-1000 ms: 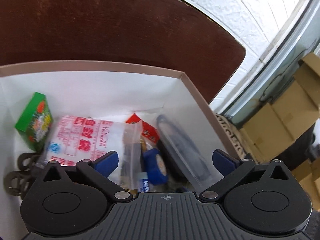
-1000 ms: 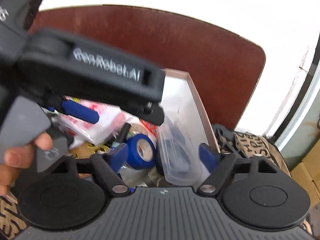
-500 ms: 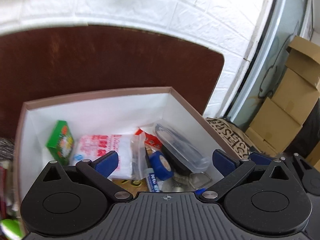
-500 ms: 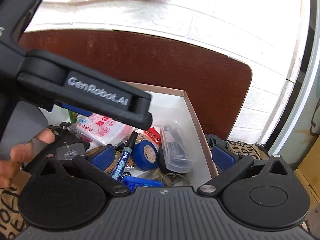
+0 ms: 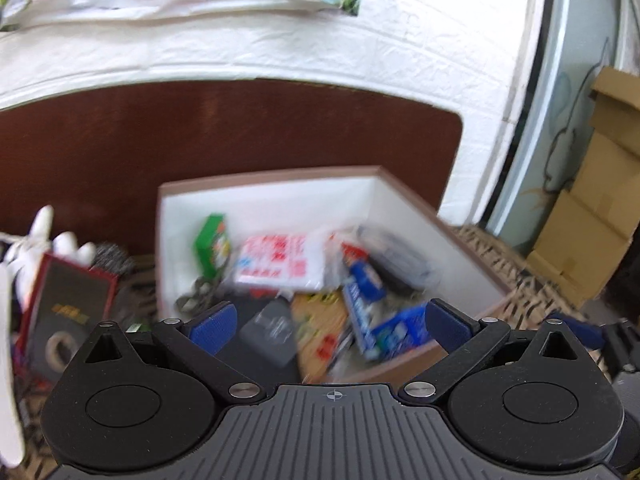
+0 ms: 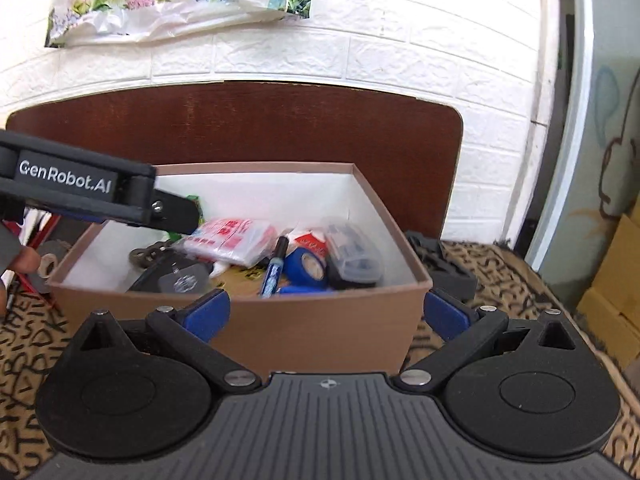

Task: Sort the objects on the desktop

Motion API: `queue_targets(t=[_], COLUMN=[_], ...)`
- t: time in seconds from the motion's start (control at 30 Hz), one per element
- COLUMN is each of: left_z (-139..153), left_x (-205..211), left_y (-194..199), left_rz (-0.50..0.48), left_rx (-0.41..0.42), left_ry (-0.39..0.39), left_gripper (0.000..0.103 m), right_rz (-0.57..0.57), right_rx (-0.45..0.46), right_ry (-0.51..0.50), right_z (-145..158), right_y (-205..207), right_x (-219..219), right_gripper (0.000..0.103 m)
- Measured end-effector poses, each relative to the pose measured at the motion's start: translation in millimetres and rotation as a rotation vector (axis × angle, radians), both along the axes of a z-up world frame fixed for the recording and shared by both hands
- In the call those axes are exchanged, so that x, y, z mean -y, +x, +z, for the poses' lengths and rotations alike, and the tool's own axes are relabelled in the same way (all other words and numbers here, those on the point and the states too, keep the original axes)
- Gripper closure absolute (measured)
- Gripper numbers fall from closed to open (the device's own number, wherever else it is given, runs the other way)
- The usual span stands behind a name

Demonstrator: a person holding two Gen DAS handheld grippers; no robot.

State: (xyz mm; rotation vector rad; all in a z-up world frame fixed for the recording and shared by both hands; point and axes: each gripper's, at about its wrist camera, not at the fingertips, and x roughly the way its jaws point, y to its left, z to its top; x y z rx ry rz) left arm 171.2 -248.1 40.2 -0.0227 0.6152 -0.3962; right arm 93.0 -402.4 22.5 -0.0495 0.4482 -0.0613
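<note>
Left claw (image 5: pixel 328 322): we hold it above the near edge of the brown box (image 6: pixel 240 320), its blue pads wide apart and gripping nothing.
Right claw (image 6: pixel 326 312): ours too, low against the near wall of the box, pads wide apart, empty.
Where the sorted things are: inside the box, heaped toward its near and right side; the far left of its floor is bare white.
Count, in the box: one blue tape roll (image 6: pixel 305 268), one blue marker (image 6: pixel 275 266), one clear plastic case (image 6: pixel 352 256) against the right wall, one red-and-white bag (image 6: pixel 230 240), one green carton (image 5: pixel 212 244) toward the far left, one dark grey pouch (image 6: pixel 182 280) at the near left, one set of dark metal rings (image 6: pixel 146 254). More lies underneath, and we cannot count it.
Count, outside the box: one red-edged black package (image 5: pixel 66 312) and one grey tape roll (image 6: pixel 48 259) to its left; one black foam piece (image 6: pixel 444 268) to its right.
Risk, the pile: we judge the heap loose, so another thing dropped on top could slide off or bury the smaller ones.
Risk, the two tools: both claws crowd the near side of the box; a careless reach could knock one against the other.
Risk, the box: it looks light, and a claw catching its rim could shove or tip it on the patterned cloth (image 6: pixel 520 280).
Risk, our sight: the left view is smeared with motion, so aiming from it now would be unreliable.
</note>
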Motion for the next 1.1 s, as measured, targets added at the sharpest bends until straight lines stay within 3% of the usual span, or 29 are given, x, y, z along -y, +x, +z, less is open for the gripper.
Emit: queue_targets(t=[0.2, 0.47, 0.87, 1.1], left_z=[-10.7, -24.3, -26.1, -20.1], left_x=[-12.4, -38.6, -54.3, -61.1], left_y=[-35.1, -79.6, -134.8, -148.1], left_rz=[0.033, 0.066, 0.079, 0.064], left_rx=[-0.006, -0.055, 0.009, 0.021], left_ry=[0.1, 0.06, 0.096, 0.07], left_gripper=[0.0, 0.0, 0.0, 0.0], right_rz=[-0.009, -0.016, -0.036, -0.037], right_rx=[-0.004, -0.014, -0.004, -0.003], right_ry=[-0.008, 0.01, -0.064, -0.07], right_z=[-2.9, -4.5, -7.7, -8.8], right_y=[-36.7, -75.9, -115.8, -127.0], right_x=[-10.3, -28.0, -57.6, -63.0], right_gripper=[0.001, 0.001, 0.001, 0.0])
